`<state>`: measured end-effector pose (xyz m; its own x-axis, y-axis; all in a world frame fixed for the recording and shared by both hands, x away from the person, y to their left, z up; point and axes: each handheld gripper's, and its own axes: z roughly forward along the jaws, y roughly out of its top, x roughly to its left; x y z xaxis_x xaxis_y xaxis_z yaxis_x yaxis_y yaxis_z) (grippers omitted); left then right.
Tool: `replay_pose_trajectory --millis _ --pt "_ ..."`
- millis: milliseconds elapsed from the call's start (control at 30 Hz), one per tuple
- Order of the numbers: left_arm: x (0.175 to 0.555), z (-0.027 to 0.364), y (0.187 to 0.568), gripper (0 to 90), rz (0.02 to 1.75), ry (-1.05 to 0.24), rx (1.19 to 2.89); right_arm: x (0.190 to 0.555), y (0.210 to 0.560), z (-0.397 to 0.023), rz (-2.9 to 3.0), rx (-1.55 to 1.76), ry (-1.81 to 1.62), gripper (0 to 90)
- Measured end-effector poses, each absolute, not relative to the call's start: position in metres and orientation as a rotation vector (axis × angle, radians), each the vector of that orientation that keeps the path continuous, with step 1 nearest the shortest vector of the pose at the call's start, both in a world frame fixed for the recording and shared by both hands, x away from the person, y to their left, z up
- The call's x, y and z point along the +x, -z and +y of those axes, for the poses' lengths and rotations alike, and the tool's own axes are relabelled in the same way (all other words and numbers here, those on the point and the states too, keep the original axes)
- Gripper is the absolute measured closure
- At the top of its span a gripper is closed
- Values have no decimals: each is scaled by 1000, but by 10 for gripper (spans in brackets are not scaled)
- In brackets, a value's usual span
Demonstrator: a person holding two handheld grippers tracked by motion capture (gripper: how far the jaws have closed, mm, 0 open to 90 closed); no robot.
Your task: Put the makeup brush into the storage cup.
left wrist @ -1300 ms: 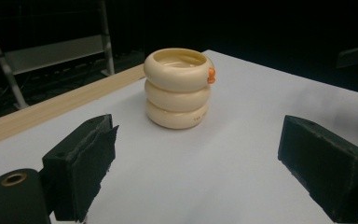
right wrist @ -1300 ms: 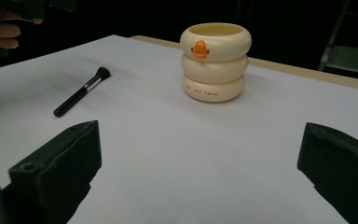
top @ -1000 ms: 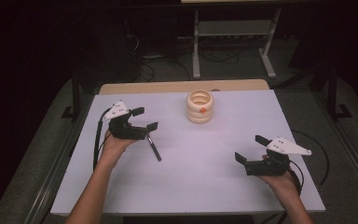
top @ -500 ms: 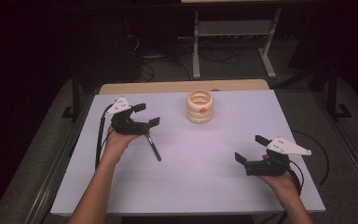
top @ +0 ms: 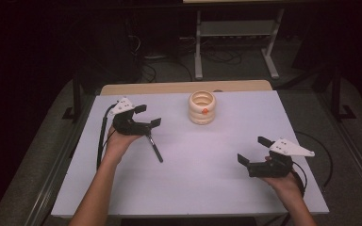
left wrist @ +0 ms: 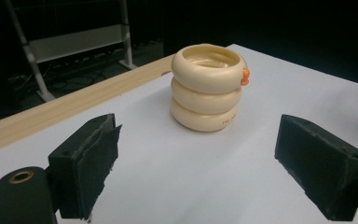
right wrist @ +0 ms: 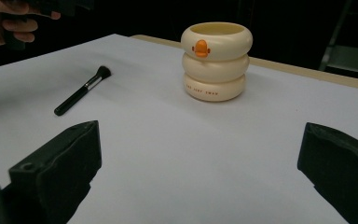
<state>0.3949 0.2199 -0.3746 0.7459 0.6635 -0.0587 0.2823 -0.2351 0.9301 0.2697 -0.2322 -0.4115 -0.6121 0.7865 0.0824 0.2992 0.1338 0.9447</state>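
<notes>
A white table (top: 202, 174) holds everything. A cream cup (top: 202, 107) made of three stacked rings, with a small orange duck mark on its side, stands upright on the table ahead of both pairs of jaws. In the left gripper view it sits between the two pads and beyond them, well apart from either. The right gripper (top: 257, 150) hangs low over the table, jaws spread wide and empty; the cup stands far ahead between them. The left gripper (top: 145, 116) also has its jaws spread wide with nothing between them. A black brush (top: 154, 147) lies flat on the table just below and behind the left jaws, bristle end nearest them, not gripped
</notes>
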Motion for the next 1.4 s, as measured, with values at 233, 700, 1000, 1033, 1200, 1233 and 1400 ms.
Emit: replay_pose_trajectory --millis 233,700,1000,1033,1200,1233,1400 --pt "394 220 373 130 758 -431 1848 270 412 -232 1987 1037 -1474 0" --pt "396 217 375 132 831 -420 1918 270 412 -232 1989 1043 -1476 0" --pt "397 215 376 131 865 -416 1959 271 412 -232 1988 1034 -1477 0" --pt "396 215 376 132 879 -411 1958 271 412 -232 1987 1034 -1479 0" --pt "397 214 377 132 893 -410 1985 270 412 -232 1988 1034 -1480 0" --pt "396 213 378 131 901 -404 1984 270 411 -232 1987 1035 -1481 0" --pt "398 213 380 132 920 -397 2007 271 412 -232 1991 1036 -1475 0"
